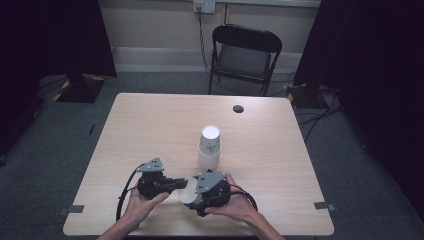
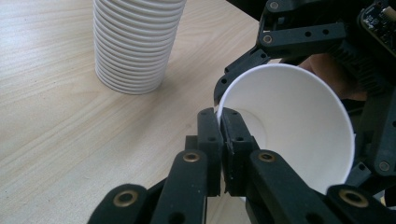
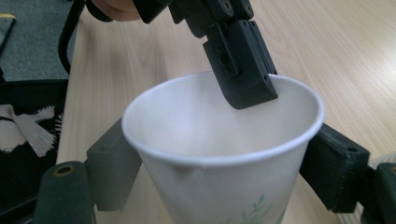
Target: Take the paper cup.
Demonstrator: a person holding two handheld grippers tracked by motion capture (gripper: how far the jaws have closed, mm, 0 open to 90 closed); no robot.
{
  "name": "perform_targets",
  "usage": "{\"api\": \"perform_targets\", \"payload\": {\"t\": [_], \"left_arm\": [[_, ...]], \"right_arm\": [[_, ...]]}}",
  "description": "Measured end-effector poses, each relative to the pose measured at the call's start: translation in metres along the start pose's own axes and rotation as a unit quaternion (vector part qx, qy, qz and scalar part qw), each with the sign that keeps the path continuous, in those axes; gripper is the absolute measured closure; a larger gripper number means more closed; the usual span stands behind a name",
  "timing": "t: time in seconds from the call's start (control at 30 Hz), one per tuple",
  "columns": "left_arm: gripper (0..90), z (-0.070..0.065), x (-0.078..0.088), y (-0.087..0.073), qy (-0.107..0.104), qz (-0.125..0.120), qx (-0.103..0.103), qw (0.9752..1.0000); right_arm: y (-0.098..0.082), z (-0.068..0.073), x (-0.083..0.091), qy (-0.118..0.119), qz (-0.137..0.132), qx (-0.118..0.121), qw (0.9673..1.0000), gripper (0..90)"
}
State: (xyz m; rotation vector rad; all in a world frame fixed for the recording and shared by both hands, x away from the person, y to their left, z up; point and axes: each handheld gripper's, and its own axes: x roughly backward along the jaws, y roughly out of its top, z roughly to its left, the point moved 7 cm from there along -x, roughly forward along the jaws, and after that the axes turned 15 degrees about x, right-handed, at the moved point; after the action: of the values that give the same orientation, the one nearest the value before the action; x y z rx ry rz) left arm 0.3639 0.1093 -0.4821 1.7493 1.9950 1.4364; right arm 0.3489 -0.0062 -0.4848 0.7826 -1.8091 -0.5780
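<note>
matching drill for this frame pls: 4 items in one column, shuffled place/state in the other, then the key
Items:
1. left gripper
2. right gripper
3. stack of cups
4. folding chair

Places/states:
A. stands upside down in the middle of the table
B. on the floor beyond the table's far edge
C. jaws pinched on the rim of the single paper cup, one jaw inside it
D. one jaw on each side of that cup's outer wall

Pairs: 1-C, 2-D, 3-A, 4-B
</note>
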Motion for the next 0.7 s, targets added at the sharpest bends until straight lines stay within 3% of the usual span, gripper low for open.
{"api": "perform_targets", "payload": {"t": [0.17, 0.57, 0.7], "left_arm": [[88.0, 0.0003, -0.0001, 0.0001, -0.001, -0.001, 0.004, 1.0], [87.9, 0.0012, -0.0005, 0.0003, -0.011, 0.0, 0.015, 0.9998], [86.0, 0.0013, -0.0001, 0.0012, -0.009, -0.005, 0.015, 0.9998]], "right_arm": [[-0.0008, -0.0006, -0.0009, 0.003, 0.005, -0.009, 0.9999, 21.5], [0.0012, 0.0022, -0.0016, -0.025, 0.01, 0.027, 0.9993, 22.6], [0.0011, 0.0011, -0.0001, -0.025, 0.005, 0.019, 0.9995, 26.0]]}}
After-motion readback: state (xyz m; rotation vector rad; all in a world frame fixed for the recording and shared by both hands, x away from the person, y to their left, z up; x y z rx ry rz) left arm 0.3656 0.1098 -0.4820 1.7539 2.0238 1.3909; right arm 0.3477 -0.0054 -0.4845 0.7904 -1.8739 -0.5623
